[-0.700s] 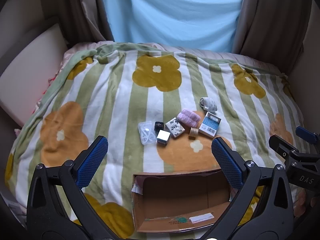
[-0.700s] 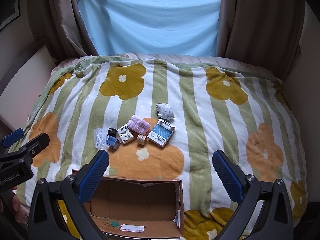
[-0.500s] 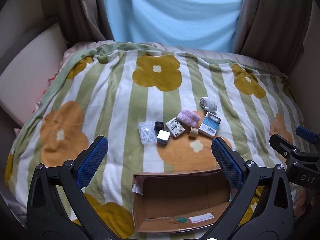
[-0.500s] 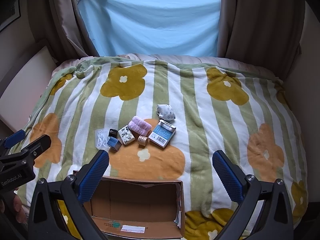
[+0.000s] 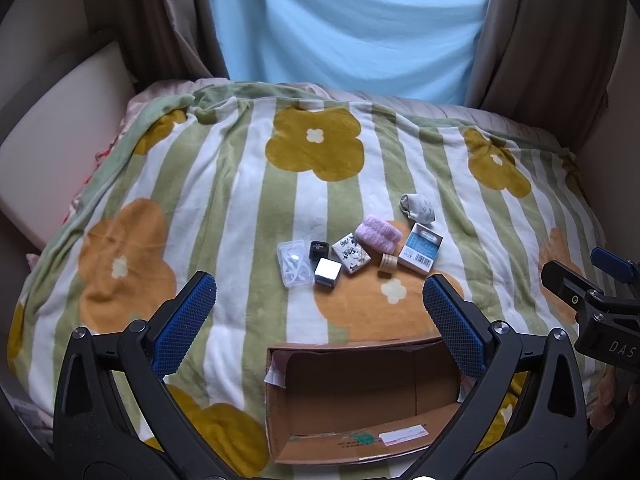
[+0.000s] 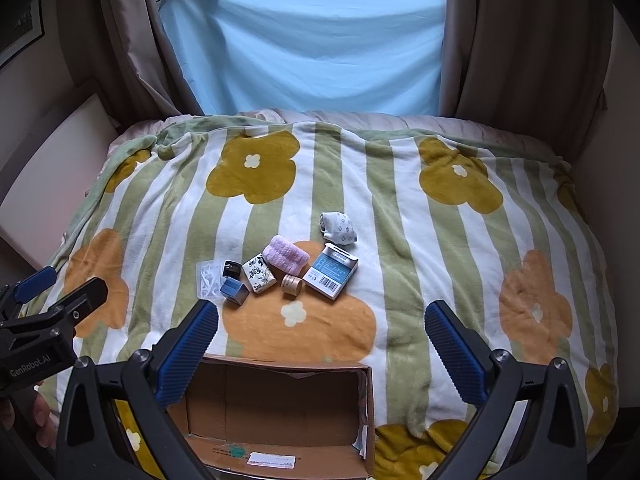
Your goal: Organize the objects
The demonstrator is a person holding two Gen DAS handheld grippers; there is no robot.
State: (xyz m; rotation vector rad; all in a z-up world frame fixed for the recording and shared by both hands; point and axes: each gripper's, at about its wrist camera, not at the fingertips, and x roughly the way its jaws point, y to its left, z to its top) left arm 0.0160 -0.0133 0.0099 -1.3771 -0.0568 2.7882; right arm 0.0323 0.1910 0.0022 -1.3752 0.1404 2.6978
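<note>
Tongs: your left tongs [image 5: 319, 312] and right tongs [image 6: 321, 330] both gape, empty; poised over the box [image 6: 280, 420]
Items: clustered on bed [image 6: 420, 280] just beyond box; likely staged for packing

Green-and-white striped blanket [image 5: 224, 184] with mustard and orange flowers; pink fuzzy roll [image 5: 378, 234], blue-and-white box [image 5: 420, 247], brown cardboard box [image 5: 360, 396]

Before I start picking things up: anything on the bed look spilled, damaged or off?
Nothing spilled. The small items sit in a loose cluster on the blanket. The only rough spot is the cardboard box: its far top edge is ragged and torn, and a pale torn flap sticks out at one corner.
</note>
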